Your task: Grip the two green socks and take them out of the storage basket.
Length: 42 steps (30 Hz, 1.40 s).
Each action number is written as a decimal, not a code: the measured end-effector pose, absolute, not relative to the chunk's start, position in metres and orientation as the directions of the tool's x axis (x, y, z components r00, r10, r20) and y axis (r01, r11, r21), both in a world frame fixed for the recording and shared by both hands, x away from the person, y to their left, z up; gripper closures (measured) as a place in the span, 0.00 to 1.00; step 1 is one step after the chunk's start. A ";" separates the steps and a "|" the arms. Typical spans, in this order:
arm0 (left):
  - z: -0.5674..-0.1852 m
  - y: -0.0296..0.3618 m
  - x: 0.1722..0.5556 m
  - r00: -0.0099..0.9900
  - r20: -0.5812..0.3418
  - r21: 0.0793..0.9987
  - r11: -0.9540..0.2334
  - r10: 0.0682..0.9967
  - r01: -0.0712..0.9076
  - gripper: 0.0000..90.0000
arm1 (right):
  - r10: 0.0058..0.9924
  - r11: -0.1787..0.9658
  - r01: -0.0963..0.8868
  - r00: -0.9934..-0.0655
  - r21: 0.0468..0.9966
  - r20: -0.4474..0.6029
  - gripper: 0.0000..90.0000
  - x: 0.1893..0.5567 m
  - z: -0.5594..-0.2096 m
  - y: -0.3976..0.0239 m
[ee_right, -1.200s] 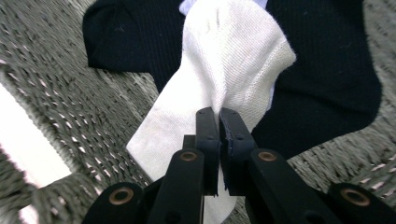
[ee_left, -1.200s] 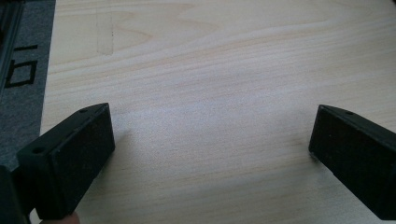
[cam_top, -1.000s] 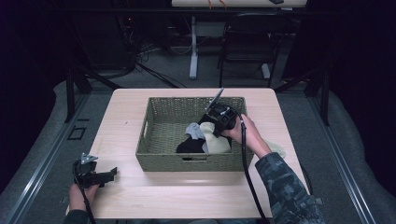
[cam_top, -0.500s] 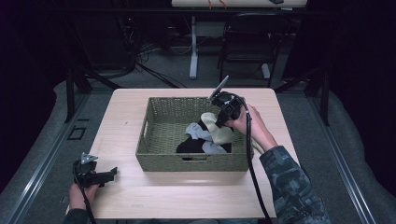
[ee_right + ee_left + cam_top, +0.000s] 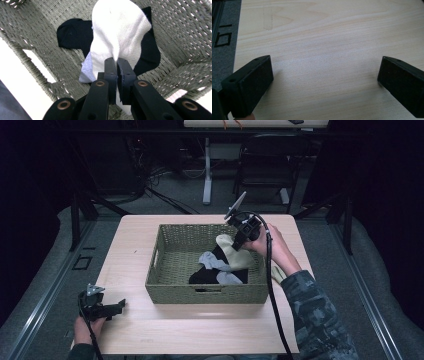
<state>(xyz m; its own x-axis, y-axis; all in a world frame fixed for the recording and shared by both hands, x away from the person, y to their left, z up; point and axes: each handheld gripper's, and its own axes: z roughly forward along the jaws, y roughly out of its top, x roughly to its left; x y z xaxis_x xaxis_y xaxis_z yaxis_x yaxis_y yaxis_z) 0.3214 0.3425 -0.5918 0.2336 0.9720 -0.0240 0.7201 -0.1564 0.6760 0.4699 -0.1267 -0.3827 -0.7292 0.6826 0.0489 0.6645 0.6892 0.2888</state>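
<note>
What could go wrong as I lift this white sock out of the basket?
1. The right gripper pinches only a small fold of the white sock, so it might slip free.
2. The sock hangs over the black sock and grey sock; either could snag and be dragged along.
3. The hanging sock may catch on the basket wall if carried out too low.
</note>
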 end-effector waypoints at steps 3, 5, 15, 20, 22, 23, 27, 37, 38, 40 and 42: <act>-0.592 0.342 0.321 0.233 -0.024 0.676 -0.156 0.972 0.720 0.00 | 0.681 0.689 0.662 -0.730 0.295 0.049 0.97 0.469 -0.376 -0.128; -0.592 0.342 0.321 0.234 -0.024 0.676 -0.156 0.972 0.720 0.00 | 0.681 0.689 0.661 -0.731 0.295 0.046 0.97 0.469 -0.373 -0.128; -0.592 0.342 0.321 0.234 -0.024 0.676 -0.157 0.972 0.720 0.00 | 0.685 0.679 0.657 -0.727 0.328 0.037 0.97 0.471 -0.351 -0.133; -0.592 0.342 0.321 0.234 -0.025 0.676 -0.156 0.972 0.720 0.00 | 0.684 0.678 0.651 -0.729 0.341 0.032 0.97 0.469 -0.340 -0.135; -0.592 0.342 0.321 0.234 -0.024 0.675 -0.157 0.972 0.720 0.00 | 0.684 0.678 0.651 -0.729 0.342 0.031 0.97 0.468 -0.338 -0.135; -0.592 0.342 0.321 0.234 -0.024 0.675 -0.157 0.972 0.720 0.00 | 0.684 0.679 0.649 -0.729 0.343 0.026 0.97 0.467 -0.336 -0.136; -0.592 0.342 0.321 0.235 -0.024 0.675 -0.157 0.972 0.720 0.00 | 0.691 0.673 0.650 -0.723 0.353 0.014 0.97 0.464 -0.328 -0.142; -0.592 0.342 0.321 0.234 -0.024 0.676 -0.157 0.972 0.720 0.00 | 0.738 0.626 0.681 -0.674 0.379 -0.007 0.96 0.455 -0.313 -0.180; -0.592 0.342 0.321 0.234 -0.024 0.675 -0.157 0.972 0.720 0.00 | 0.745 0.621 0.686 -0.667 0.379 -0.014 0.96 0.454 -0.312 -0.185; -0.592 0.342 0.321 0.234 -0.024 0.676 -0.157 0.972 0.720 0.00 | 0.756 0.608 0.696 -0.654 0.383 -0.012 0.96 0.453 -0.310 -0.196; -0.592 0.342 0.321 0.234 -0.025 0.675 -0.157 0.972 0.721 0.00 | 0.772 0.592 0.708 -0.636 0.386 -0.018 0.96 0.452 -0.310 -0.208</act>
